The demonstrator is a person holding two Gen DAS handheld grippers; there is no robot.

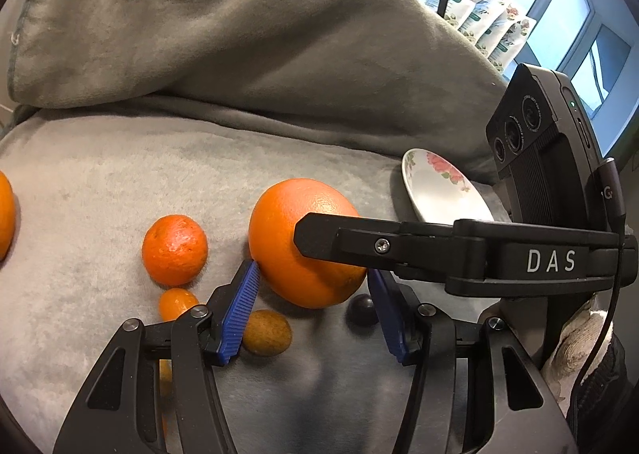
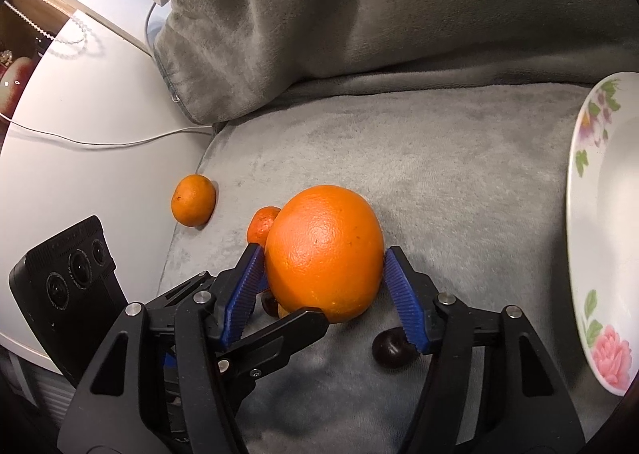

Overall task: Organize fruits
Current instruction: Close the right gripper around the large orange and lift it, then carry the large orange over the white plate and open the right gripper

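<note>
Where the big orange (image 2: 323,250) lies: on the grey blanket (image 2: 459,158), in the middle of the loose fruit and left of the plate (image 2: 599,214), not on it.
How it will handle: the heaviest piece here by the look of it. It is firm under a pebbled, waxy rind, round enough to roll on the soft cloth and to slide out of a grip at the tips only.
Where to take hold: across the widest part, with a ribbed pad flat on each flank and seated deep rather than at the ends.
Right gripper (image 2: 324,254): its blue pads lie against both flanks of the orange at about mid-height — a hold, as far as this view shows.
Left gripper (image 1: 311,274): half open, its pad tips bracket the near lower side. One tip touches the rind, but whether both press I cannot tell.
Close neighbours: a dark round fruit (image 2: 393,346) just beside the orange, a brownish one (image 1: 266,332), a small oval orange one (image 1: 177,304) and a mandarin (image 1: 175,249). All are light and easily knocked aside.
Plate: tilted on the blanket and breakable — the orange should be set down gently.
</note>
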